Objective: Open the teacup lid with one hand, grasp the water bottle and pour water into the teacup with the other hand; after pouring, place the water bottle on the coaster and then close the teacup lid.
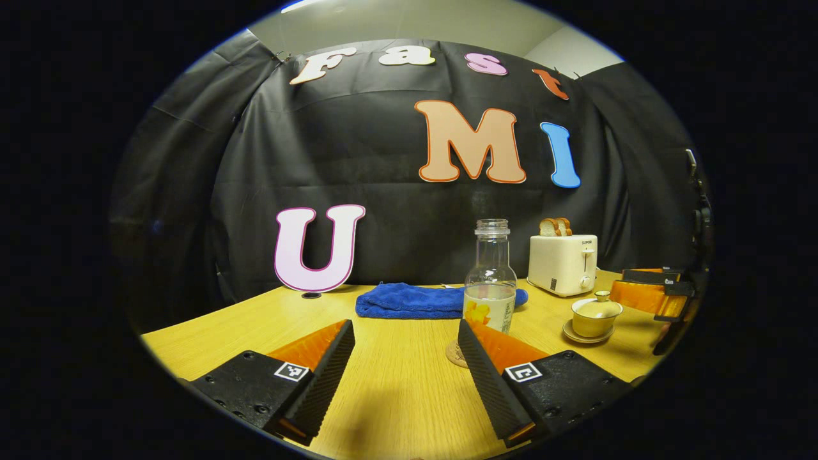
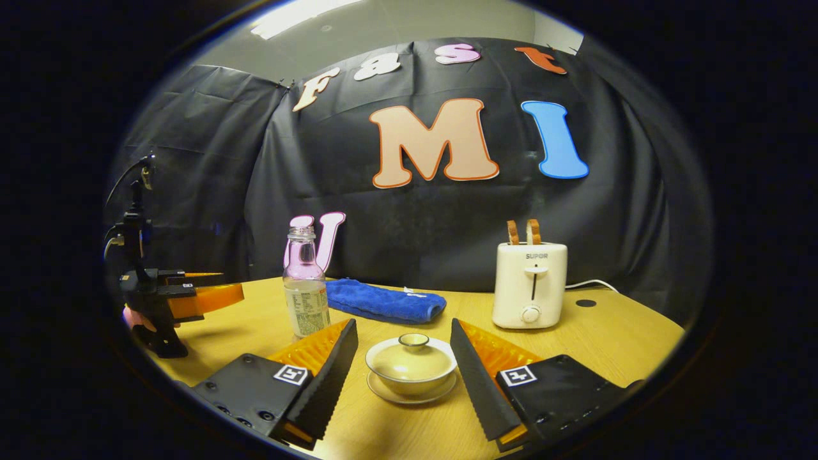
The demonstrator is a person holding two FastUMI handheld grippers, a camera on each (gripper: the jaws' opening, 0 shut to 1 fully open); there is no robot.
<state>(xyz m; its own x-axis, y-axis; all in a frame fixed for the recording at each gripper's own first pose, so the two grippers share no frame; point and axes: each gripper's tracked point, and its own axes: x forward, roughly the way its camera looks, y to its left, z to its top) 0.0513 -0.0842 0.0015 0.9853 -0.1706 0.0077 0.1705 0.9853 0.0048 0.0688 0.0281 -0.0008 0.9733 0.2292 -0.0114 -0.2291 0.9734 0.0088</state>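
A clear glass bottle (image 1: 489,275) without a cap, holding a little water, stands upright on a round coaster (image 1: 453,355) just beyond my left gripper's right finger. My left gripper (image 1: 404,326) is open and holds nothing. A pale teacup (image 2: 412,365) with its lid (image 2: 413,348) on sits on a saucer, just ahead of my right gripper (image 2: 403,322), which is open around it without touching. The left gripper view has the teacup (image 1: 594,316) at the right with the right gripper (image 1: 618,283) behind it. In the right gripper view the bottle (image 2: 305,287) stands at the left, near the left gripper (image 2: 230,285).
A white toaster (image 2: 529,284) with two slices of bread stands at the back of the wooden table (image 2: 613,332). A folded blue towel (image 2: 383,301) lies behind the bottle and teacup. The toaster (image 1: 563,263) and towel (image 1: 409,300) also appear in the left gripper view.
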